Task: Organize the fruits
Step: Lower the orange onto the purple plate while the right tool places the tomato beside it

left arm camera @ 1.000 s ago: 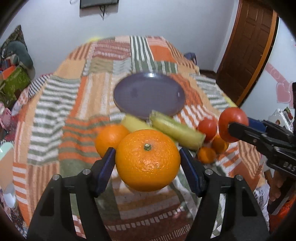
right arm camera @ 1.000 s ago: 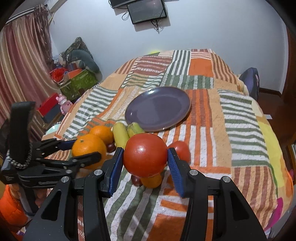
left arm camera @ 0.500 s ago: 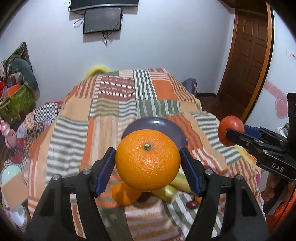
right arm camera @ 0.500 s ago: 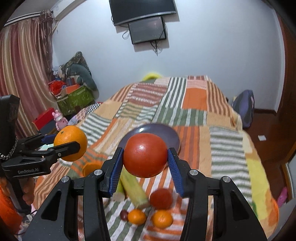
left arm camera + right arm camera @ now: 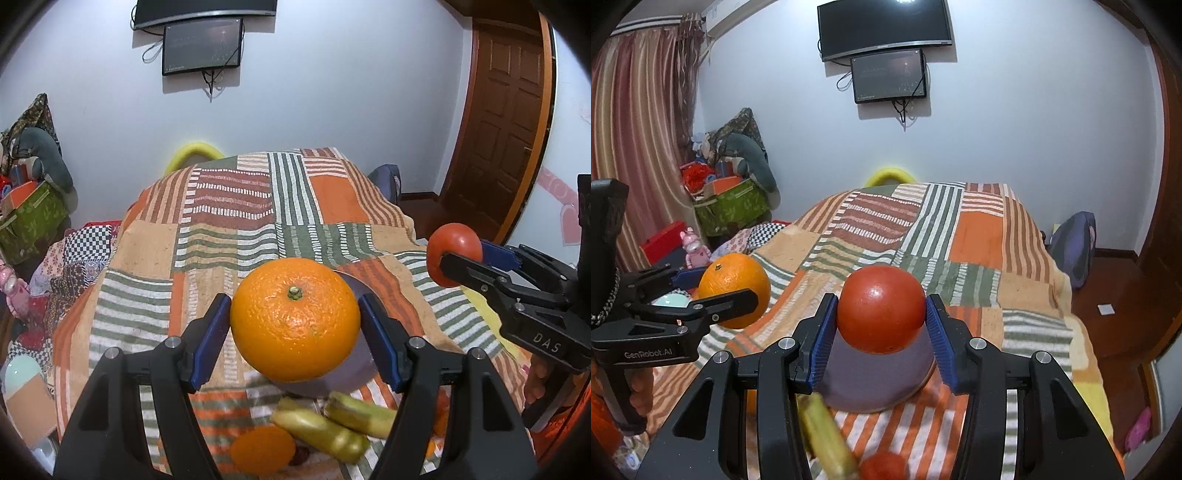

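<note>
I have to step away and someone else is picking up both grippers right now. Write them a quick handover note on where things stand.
Left gripper: shut on the large orange, held in the air above the bed.
Right gripper: shut on the red tomato, also held aloft.
Purple plate lies on the striped blanket just ahead of both grippers; no fruit shows on the visible part.
Still on the blanket near the plate: two yellow-green bananas, a smaller orange, another tomato.
Done: two fruits picked up.
Left: probably set both on the plate, then fetch the rest.
</note>
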The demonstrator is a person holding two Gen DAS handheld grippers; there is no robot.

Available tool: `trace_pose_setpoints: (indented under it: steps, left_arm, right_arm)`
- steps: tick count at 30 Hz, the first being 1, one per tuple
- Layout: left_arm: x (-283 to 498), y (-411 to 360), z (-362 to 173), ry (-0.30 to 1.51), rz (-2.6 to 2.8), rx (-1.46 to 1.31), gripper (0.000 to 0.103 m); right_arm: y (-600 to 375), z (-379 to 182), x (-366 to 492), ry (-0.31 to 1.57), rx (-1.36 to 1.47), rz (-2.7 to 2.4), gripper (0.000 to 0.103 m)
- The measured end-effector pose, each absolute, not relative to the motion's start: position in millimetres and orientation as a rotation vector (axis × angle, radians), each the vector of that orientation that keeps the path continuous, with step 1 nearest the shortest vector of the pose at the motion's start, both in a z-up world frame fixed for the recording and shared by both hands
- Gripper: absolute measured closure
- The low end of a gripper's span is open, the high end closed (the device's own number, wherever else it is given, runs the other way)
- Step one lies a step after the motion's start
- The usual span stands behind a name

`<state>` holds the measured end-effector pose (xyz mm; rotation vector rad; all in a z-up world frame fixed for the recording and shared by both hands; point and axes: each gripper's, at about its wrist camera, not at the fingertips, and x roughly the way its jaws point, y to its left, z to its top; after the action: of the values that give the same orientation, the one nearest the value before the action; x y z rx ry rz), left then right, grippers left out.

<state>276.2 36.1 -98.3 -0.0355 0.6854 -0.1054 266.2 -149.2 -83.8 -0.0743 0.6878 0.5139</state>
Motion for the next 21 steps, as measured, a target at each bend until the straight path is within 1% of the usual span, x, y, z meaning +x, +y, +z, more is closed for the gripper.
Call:
trace_pose_setpoints:
  steps: [10, 17, 21]
  left_arm:
    - [331, 42, -128, 0.768, -0.094, -0.04, 0.033]
    - [372, 50, -159, 0.861, -0.104, -0.076, 0.033]
    - [390, 50, -177, 0.909, -0.093, -0.053, 0.033]
  right_arm:
    - [-137, -113, 306, 0.749, -0.102, 0.506, 0.058]
    - [-126, -140, 328, 0.814, -0.131, 0.512, 0.058]
    - [-120, -154, 339, 0.856, -0.152, 0.52, 0.058]
